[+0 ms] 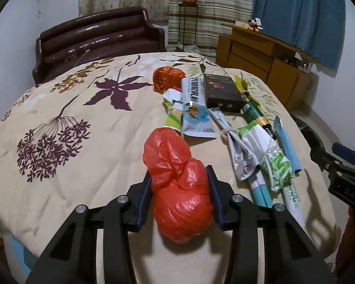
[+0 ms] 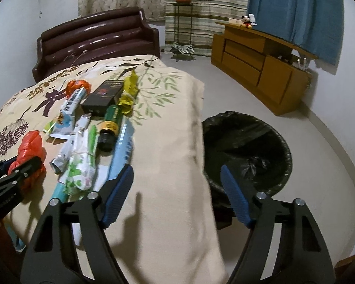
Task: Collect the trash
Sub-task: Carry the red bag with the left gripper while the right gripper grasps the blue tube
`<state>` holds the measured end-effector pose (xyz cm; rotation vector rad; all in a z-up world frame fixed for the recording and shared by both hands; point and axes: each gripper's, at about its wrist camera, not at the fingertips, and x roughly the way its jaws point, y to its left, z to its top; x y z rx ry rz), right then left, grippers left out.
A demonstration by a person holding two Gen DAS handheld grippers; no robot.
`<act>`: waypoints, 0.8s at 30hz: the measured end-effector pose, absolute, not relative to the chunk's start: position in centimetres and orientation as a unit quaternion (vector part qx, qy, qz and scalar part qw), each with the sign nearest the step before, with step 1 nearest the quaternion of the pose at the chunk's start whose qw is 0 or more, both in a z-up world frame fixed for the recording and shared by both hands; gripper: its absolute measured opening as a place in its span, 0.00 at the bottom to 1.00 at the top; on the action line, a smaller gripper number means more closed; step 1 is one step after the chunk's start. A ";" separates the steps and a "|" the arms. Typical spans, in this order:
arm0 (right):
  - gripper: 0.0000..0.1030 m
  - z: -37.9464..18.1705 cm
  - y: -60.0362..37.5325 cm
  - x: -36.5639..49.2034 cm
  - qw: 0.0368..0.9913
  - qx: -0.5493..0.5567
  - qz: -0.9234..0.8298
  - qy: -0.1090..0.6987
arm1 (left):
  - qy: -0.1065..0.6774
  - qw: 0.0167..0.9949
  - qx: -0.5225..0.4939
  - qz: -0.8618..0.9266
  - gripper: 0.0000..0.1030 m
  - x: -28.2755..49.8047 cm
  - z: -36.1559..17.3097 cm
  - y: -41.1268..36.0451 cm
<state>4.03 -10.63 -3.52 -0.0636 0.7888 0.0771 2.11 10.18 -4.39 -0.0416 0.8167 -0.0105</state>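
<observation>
A crumpled red plastic bag (image 1: 170,151) lies on the flowered tablecloth (image 1: 82,142), and my left gripper (image 1: 178,171) is shut on its near end, both blue pads pressing its sides. More trash lies to its right: a white-blue packet (image 1: 194,111), a black box (image 1: 221,90), a green bottle (image 1: 255,113), a tied bundle of wrappers (image 1: 255,156) and an orange wrapper (image 1: 168,78). My right gripper (image 2: 176,168) stands open with nothing between its fingers, above the table's right edge. Past that edge, a bin with a black liner (image 2: 246,146) stands on the floor.
A dark leather sofa (image 2: 97,40) stands behind the table. A wooden cabinet (image 2: 260,66) lines the right wall, and a plant stand (image 2: 182,23) is by the curtains. Grey floor (image 2: 201,71) lies between the table, the bin and the cabinet.
</observation>
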 end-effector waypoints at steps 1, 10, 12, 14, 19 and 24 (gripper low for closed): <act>0.64 -3.6 -10.3 4.1 0.921 -0.031 0.041 0.386 | 0.396 0.918 -0.019 -0.002 0.42 2.1 -4.3 10.5; 0.57 -3.6 -7.5 5.1 0.917 -0.031 0.062 0.393 | 0.392 0.920 -0.018 0.008 0.42 1.9 -4.2 12.4; 0.49 -4.0 -7.0 5.5 0.915 -0.033 0.064 0.398 | 0.391 0.920 -0.017 0.008 0.41 2.0 -4.2 12.6; 0.44 -4.4 -6.8 6.0 0.909 -0.032 0.066 0.409 | 0.393 0.919 -0.021 0.007 0.41 2.0 -4.2 12.7; 0.27 -5.0 -6.8 6.4 0.903 -0.031 0.068 0.422 | 0.392 0.920 -0.021 0.006 0.41 2.0 -4.3 12.8; 0.14 -5.0 -6.9 6.3 0.904 -0.034 0.068 0.422 | 0.391 0.920 -0.023 0.005 0.41 1.9 -4.2 12.8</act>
